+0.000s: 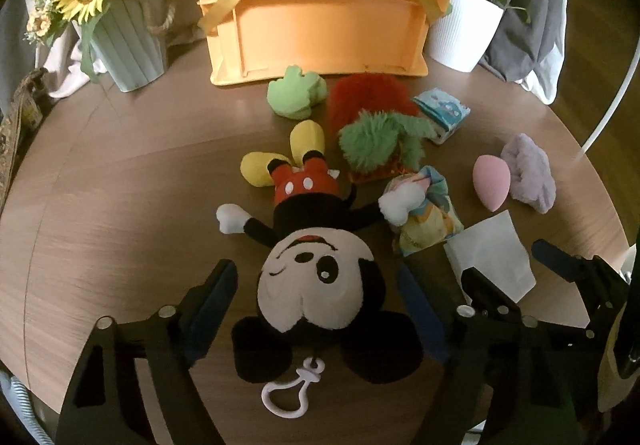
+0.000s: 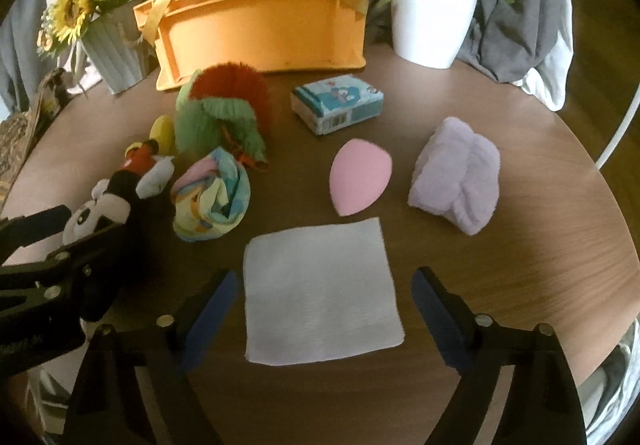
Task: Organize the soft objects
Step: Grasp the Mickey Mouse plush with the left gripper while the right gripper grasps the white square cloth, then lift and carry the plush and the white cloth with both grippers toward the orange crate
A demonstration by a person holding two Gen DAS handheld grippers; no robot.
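Observation:
A Mickey Mouse plush (image 1: pixel 316 245) lies on its back on the round wooden table (image 1: pixel 120 205), head toward me. My left gripper (image 1: pixel 316 269) is open, its fingers (image 1: pixel 216 293) on either side of the head with small gaps. In the right wrist view my right gripper (image 2: pixel 325 275) is open astride a flat white cloth (image 2: pixel 320 289), not touching it. Beyond lie a pink sponge (image 2: pixel 358 177), a lilac towel roll (image 2: pixel 456 173), a pastel cloth (image 2: pixel 212 197), a tissue pack (image 2: pixel 336 103), a red and green furry toy (image 1: pixel 372 125) and a green frog plush (image 1: pixel 294 95).
An orange basket (image 1: pixel 316 29) with yellow handles stands at the back of the table. A sunflower pot (image 1: pixel 128 45) is on its left and a white plant pot (image 1: pixel 464 29) on its right. Grey fabric hangs behind. The table edge curves close on the right (image 2: pixel 600 205).

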